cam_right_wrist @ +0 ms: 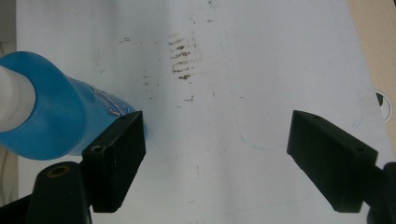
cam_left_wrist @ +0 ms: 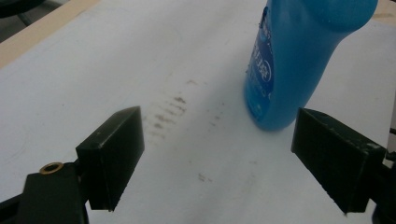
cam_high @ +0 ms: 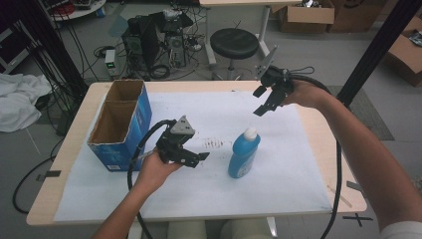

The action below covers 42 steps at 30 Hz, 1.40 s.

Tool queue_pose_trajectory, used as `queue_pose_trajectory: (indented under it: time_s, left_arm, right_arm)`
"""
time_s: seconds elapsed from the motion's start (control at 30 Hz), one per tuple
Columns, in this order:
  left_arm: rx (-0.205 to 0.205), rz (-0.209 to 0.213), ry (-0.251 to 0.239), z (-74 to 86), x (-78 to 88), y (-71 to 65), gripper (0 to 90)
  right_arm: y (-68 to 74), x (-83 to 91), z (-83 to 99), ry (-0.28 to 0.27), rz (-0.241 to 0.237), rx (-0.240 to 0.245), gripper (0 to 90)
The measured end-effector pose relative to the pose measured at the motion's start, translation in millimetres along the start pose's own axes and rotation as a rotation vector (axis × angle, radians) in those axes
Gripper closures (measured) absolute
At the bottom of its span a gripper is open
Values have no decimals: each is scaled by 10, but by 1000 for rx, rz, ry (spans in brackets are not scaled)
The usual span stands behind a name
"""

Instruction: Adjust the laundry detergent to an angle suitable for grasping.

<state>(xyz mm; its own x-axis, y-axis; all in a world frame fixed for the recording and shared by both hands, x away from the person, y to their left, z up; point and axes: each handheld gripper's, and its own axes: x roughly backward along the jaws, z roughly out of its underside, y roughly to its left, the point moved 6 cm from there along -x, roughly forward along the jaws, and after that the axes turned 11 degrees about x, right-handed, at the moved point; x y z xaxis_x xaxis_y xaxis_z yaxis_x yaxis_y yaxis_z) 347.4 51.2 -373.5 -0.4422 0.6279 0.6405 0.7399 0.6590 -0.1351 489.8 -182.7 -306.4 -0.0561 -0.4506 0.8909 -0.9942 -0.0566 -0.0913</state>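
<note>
Black open jaws of the left gripper [cam_left_wrist: 217,161] should straddle the upright blue plastic bottle [cam_left_wrist: 292,65] squarely at mid-body; right gripper [cam_high: 263,102] waits open.

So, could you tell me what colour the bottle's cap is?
White, on the blue bottle; the cap shows best in the high view.

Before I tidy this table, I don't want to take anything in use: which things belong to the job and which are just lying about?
In use:
- blue bottle, standing upright
- left tongs, open, beside the bottle
- right tongs, open, raised above the table

Lying about:
- open cardboard box
- black stool
- white cloth
</note>
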Motion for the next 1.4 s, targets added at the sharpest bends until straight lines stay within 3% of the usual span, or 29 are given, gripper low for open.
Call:
queue_pose_trajectory:
  time_s: [0.57, 1.13, 1.4]
  left_arm:
    - [101, -46, -161, 151, -101, -101, 167]
    - [116, -96, -265, 267, -143, -214, 160]
    - [128, -108, -289, 287, -174, -281, 160]
  right_arm:
    - [-10, -16, -11, -6, 3, -2, 196]
    - [-23, 11, -5, -18, 16, -5, 197]
    - [-43, -15, -4, -18, 8, -5, 199]
